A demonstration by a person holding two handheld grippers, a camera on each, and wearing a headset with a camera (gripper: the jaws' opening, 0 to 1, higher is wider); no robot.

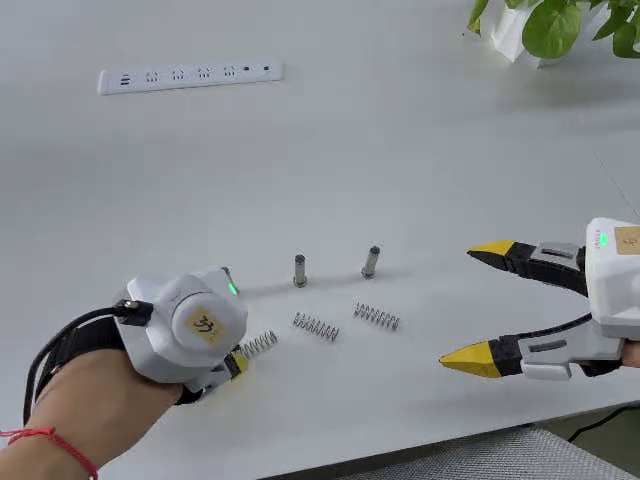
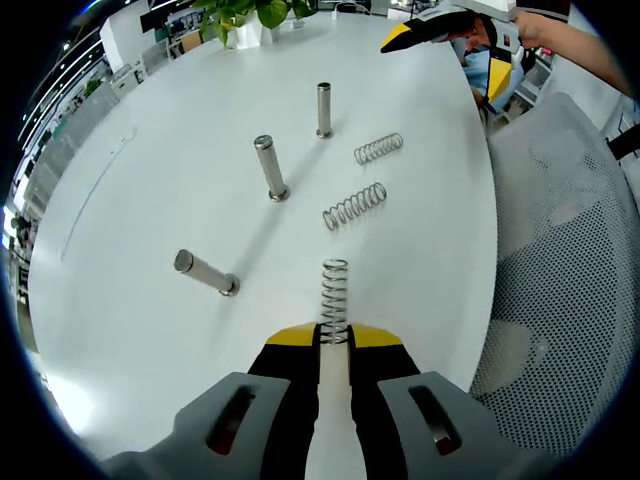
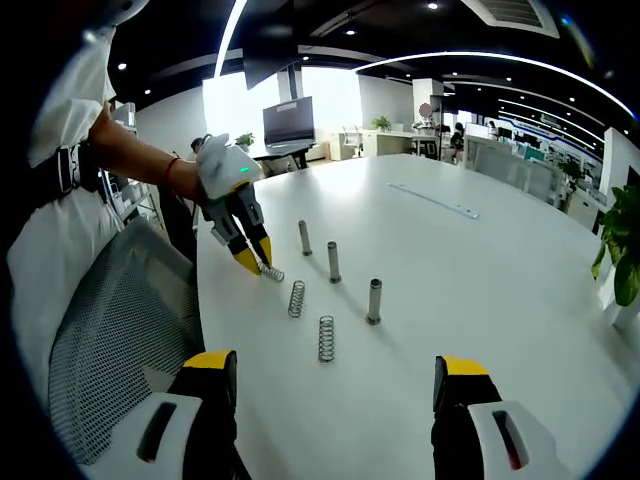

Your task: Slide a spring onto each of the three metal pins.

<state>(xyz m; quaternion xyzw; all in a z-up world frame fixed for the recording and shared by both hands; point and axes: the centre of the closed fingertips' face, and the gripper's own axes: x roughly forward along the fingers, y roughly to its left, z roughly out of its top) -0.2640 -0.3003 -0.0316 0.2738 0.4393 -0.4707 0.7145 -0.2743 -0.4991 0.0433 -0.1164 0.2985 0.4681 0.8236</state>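
Three metal pins stand on the white table: one (image 1: 300,270), another (image 1: 371,262), and a third (image 1: 228,275) half hidden behind my left gripper (image 1: 240,360). In the left gripper view the jaws (image 2: 334,335) are shut on the near end of a spring (image 2: 334,295) that lies on the table, pointing between the pins (image 2: 205,273) (image 2: 271,168). Two more springs (image 1: 316,326) (image 1: 376,316) lie loose in front of the pins. My right gripper (image 1: 478,303) hovers at the right, open and holding nothing, well away from the pins (image 3: 374,301).
A white power strip (image 1: 190,77) lies at the far left of the table. A potted plant (image 1: 560,25) stands at the far right corner. The table's front edge runs just below the grippers, with a grey mesh chair (image 2: 560,250) beyond it.
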